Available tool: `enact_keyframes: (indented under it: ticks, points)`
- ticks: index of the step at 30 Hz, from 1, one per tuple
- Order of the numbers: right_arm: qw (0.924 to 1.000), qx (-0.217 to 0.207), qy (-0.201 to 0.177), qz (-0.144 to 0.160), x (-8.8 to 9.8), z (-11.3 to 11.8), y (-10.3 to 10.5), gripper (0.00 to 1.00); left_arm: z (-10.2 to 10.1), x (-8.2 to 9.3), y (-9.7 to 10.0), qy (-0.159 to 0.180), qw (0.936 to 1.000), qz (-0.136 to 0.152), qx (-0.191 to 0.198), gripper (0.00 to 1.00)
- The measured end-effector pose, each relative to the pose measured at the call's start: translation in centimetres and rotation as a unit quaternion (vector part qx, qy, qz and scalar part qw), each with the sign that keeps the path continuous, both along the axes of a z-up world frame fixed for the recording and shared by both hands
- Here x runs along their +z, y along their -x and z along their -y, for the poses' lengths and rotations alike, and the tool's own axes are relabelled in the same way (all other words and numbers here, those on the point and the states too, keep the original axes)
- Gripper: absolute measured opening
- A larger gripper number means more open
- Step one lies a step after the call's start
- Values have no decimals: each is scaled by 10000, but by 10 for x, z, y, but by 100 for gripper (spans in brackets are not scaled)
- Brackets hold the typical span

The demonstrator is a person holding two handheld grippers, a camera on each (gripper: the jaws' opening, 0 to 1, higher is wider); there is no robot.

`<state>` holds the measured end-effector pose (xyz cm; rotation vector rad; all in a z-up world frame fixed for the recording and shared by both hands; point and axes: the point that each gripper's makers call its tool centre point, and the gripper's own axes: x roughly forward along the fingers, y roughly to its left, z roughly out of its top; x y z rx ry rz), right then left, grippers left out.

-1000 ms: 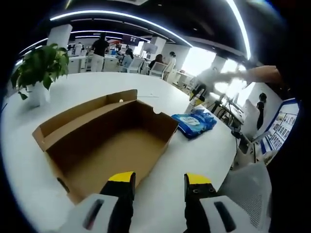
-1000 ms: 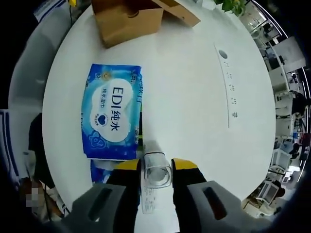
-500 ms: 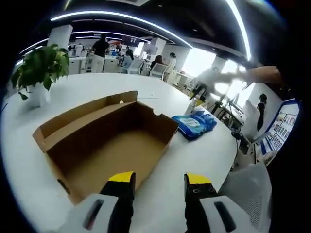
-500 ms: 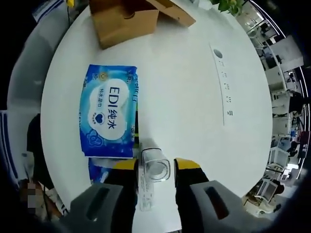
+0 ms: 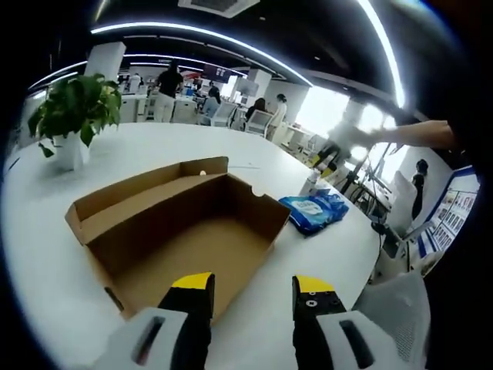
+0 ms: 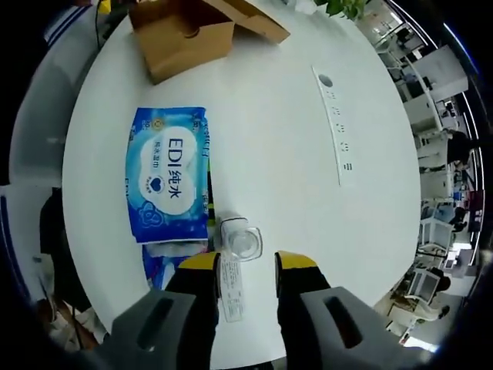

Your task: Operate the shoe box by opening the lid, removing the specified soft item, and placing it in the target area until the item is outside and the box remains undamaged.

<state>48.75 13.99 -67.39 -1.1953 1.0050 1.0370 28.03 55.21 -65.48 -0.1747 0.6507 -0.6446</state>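
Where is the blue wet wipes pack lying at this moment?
In the right gripper view the blue wipes pack lies flat on the white table, between the cardboard box and a small clear container.

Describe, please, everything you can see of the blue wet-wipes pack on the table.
The wet-wipes pack is a soft, glossy blue pouch with a white cloud-shaped label reading "EDI" and Chinese characters. It lies flat on the white table, outside the open cardboard shoe box and apart from it. A second blue pack lies partly beneath its near end.
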Motion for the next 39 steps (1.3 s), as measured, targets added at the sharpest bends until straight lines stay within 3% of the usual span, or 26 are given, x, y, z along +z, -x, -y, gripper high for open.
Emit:
enact_keyframes:
  ticks: [6, 12, 18, 26, 29, 39]
  points:
    - [9994, -281, -127, 154, 13, 9, 6, 26, -18, 11, -10, 166, 9982, 154, 555, 41]
    - [9961, -721, -428, 278, 26, 17, 18, 28, -36, 11, -14, 67, 9949, 253, 978, 44]
    - [9816, -1485, -1090, 513, 39, 22, 28, 27, -59, 7, -13, -14, 9886, 220, 1488, 44]
    - [9476, -2473, -1945, 548, 47, 35, 53, 25, -76, 4, -8, 58, 9833, 164, 1812, 43]
    - [9406, -2663, -2025, 584, 47, 42, 62, 25, -79, 0, -8, 35, 9815, 123, 1912, 43]
    - [8883, -3399, -3060, 415, 42, 26, 94, 28, -83, -14, -8, -123, 9796, -45, 2007, 41]
